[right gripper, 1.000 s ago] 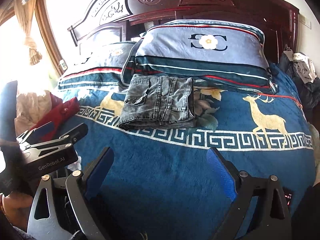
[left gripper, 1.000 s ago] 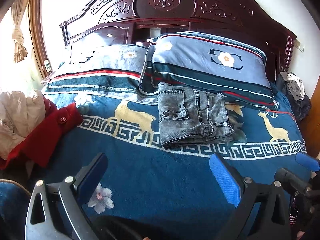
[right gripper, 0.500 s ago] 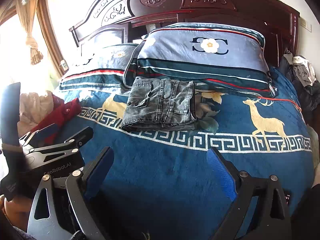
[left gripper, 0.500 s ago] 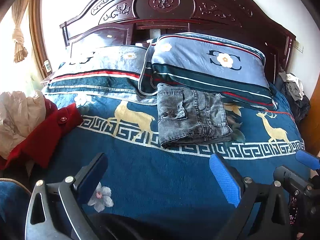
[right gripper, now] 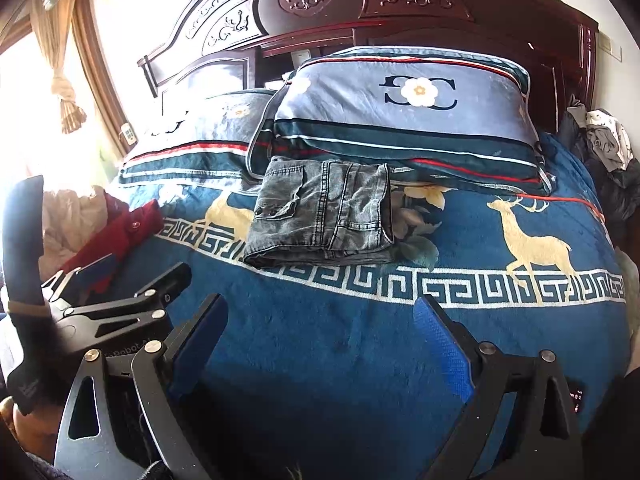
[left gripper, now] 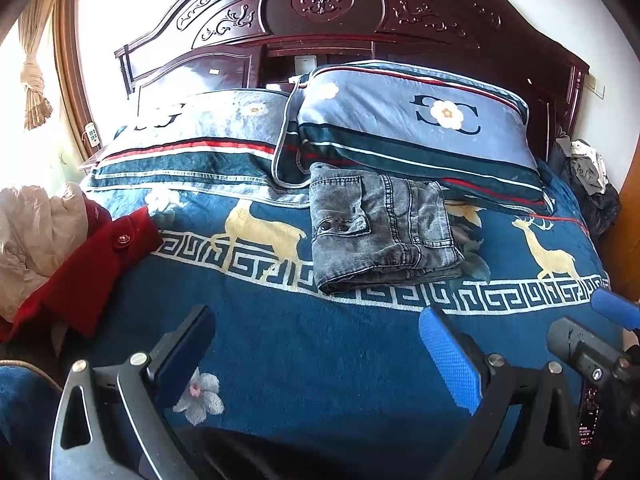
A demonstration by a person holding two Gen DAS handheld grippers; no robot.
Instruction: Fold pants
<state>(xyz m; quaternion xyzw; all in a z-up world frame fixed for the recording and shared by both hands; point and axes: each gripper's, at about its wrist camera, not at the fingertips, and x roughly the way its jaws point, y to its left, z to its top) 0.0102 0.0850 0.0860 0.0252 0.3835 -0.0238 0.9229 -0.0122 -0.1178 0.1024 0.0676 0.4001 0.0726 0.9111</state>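
1. The pants [left gripper: 380, 228] are seen as a compact grey denim bundle on the blue bedspread [left gripper: 320, 344], with the far edge touching the front of the right-hand pillow [left gripper: 416, 120]; the lie of the folds matches the pictures from 1 second ago.
2. The left tongs [left gripper: 320, 344] are held wide open with nothing between the blue pads, well short of the pants, as they were 1 second ago.
3. The right tongs [right gripper: 324, 340] are likewise spread wide and empty, low over the bedspread.
4. Only a slight drift of both views is noted since 1 second ago; nothing is touched.
5. The folding is judged finished, with both tongs kept clear.
6. A red garment [left gripper: 88, 264] is left at the bed's left edge, well apart from the pants.
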